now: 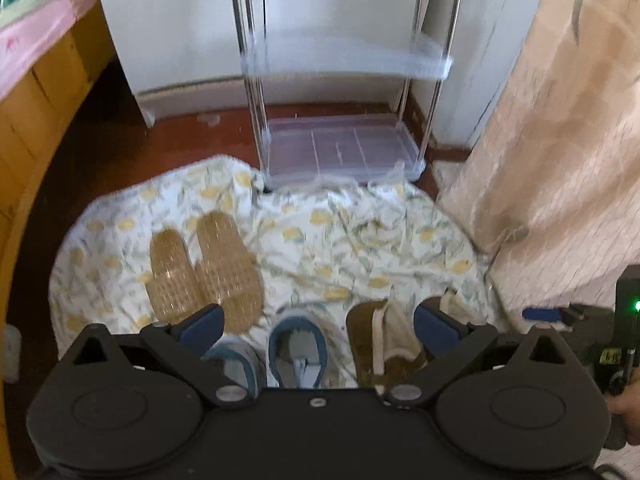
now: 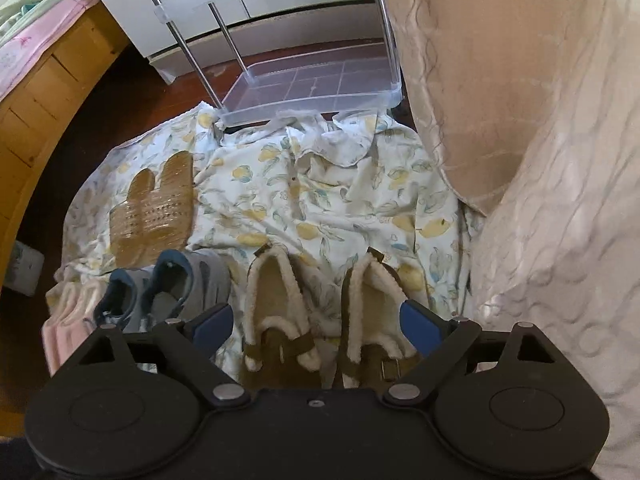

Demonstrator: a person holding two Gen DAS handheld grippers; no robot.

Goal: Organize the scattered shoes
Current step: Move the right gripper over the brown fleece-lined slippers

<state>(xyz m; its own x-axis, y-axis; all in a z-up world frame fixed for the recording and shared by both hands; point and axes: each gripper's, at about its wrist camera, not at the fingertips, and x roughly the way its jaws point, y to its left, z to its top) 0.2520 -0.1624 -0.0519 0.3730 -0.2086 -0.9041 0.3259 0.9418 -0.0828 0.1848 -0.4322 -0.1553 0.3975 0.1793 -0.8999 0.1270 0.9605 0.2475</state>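
Three pairs of shoes lie on a lemon-print cloth (image 1: 320, 232) on the floor. Amber translucent slippers (image 1: 204, 268) (image 2: 154, 208) lie side by side at the left. Blue-grey sneakers (image 1: 296, 346) (image 2: 176, 284) sit nearest my left gripper (image 1: 318, 322), which is open above them with nothing held. Brown fleece-lined slippers (image 2: 312, 312) (image 1: 384, 340) lie under my right gripper (image 2: 318, 322), open, its fingers either side of the pair without touching. A clear plastic shoe rack (image 1: 340, 148) (image 2: 312, 84) stands behind the cloth, its bottom tray bare.
A wooden bed frame (image 1: 48, 104) with pink bedding runs along the left. A beige curtain (image 1: 560, 140) (image 2: 520, 160) hangs at the right, close to the rack. A white cabinet (image 1: 172, 32) stands at the back. The other gripper and a hand (image 1: 624, 360) show at the right edge.
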